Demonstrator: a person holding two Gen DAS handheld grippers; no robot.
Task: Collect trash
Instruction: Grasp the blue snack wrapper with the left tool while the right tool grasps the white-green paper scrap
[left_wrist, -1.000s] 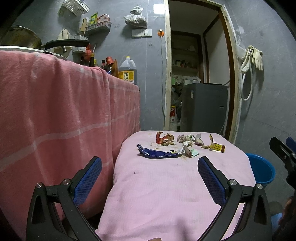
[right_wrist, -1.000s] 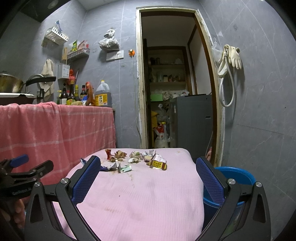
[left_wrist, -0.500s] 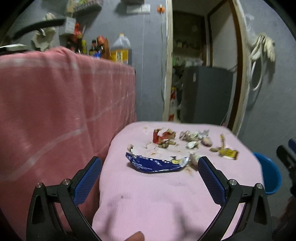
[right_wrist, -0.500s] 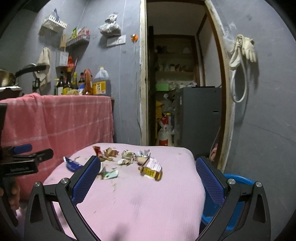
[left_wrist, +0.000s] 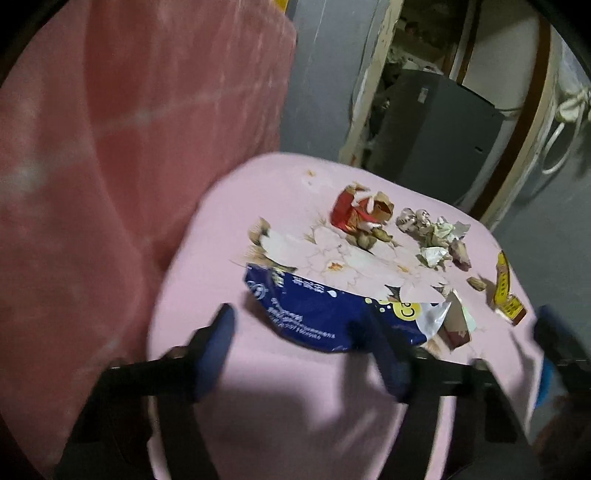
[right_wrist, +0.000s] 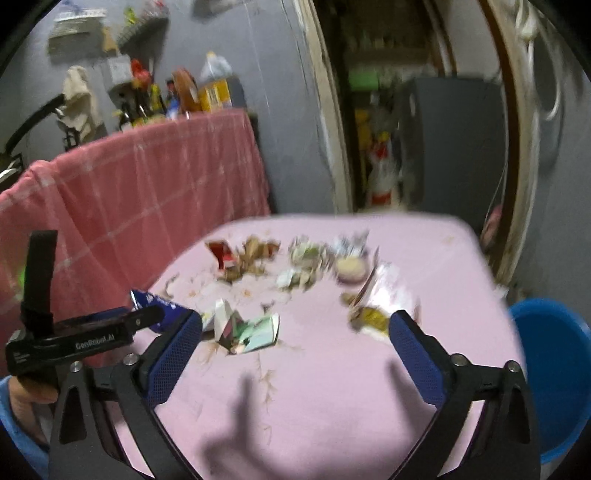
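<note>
Two hand-held grippers over a littered pink desk, both released.

Nearest you, your left hand-held gripper (left_wrist: 303, 350) has its jaws spread apart, nothing between them, blurred, just at the near edge of the blue wrapper (left_wrist: 317, 314) lying flat on the pink desk (left_wrist: 258, 387). Your right hand-held gripper (right_wrist: 295, 343) is also parted and empty, with a folded green-and-white carton scrap (right_wrist: 247, 328) on the cloth between its fingertips. Just beyond the wrapper you have a white torn sheet (left_wrist: 332, 254), then the red packet (left_wrist: 347, 214) with nut shells beside it, crumpled paper bits (left_wrist: 436, 236) to its right, and a yellow packet (left_wrist: 504, 291) near the right edge. Beside the desk on the right sits the blue bin (right_wrist: 554, 369). Farther back hangs the red checked cloth (right_wrist: 147, 199), with bottles (right_wrist: 177, 96) above it.
</note>
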